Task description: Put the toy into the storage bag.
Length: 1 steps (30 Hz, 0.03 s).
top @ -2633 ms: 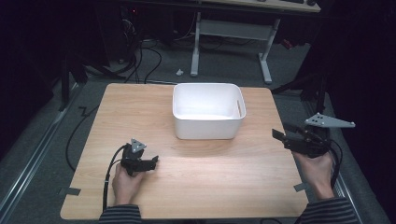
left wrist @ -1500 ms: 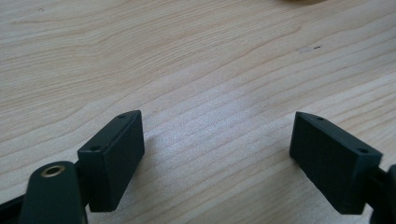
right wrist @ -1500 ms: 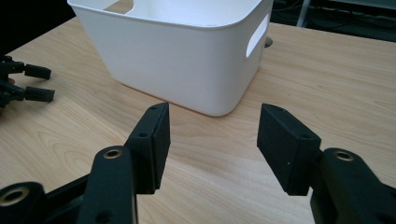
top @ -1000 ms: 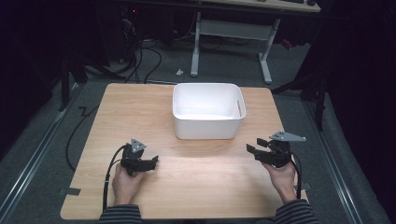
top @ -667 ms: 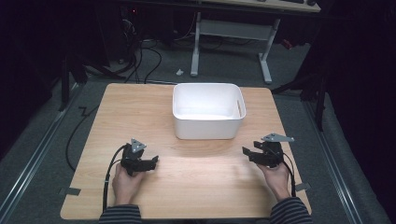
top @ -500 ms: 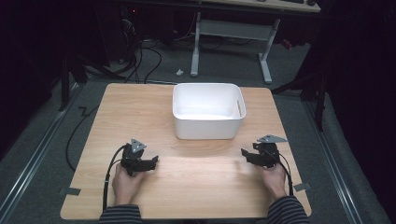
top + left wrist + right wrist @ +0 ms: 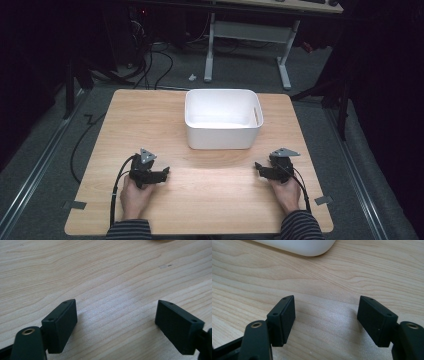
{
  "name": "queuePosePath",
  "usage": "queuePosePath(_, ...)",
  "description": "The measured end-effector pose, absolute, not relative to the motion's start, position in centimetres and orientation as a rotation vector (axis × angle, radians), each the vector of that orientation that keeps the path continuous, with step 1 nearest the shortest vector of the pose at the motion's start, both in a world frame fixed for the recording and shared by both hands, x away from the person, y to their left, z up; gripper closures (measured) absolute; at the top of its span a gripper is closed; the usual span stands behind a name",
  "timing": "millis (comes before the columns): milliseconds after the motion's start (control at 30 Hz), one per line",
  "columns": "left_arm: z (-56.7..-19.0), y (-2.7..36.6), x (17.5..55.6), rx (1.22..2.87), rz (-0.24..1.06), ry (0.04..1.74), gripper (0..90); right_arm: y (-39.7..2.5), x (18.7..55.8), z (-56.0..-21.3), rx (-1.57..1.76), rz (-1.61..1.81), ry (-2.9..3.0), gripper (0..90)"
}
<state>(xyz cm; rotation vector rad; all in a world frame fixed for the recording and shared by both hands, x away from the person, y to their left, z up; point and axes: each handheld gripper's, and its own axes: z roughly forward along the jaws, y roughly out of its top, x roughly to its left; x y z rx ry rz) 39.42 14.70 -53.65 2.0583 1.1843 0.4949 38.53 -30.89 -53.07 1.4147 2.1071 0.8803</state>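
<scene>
Resting on table (image 7: 210,190), L gripper (image 7: 164,173) & R gripper (image 7: 259,167) jaws apart; white bin (image 7: 222,120) empty.

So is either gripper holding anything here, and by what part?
Nothing is held: the left gripper and the right gripper are both open over bare table.

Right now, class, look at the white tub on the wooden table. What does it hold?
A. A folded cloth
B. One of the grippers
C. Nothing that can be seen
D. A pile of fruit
C: in the high view the white tub shows a bare white inside, while the left gripper and the right gripper sit on the table nearer the person, both open with nothing in them.
</scene>
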Motion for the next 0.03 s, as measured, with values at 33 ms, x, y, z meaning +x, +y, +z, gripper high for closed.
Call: queuePosePath(33,-53.65,14.70,39.42,2.058,0.495,1.184,18.2,-30.90,38.54,-53.08,1.417,0.878,2.104,28.9)
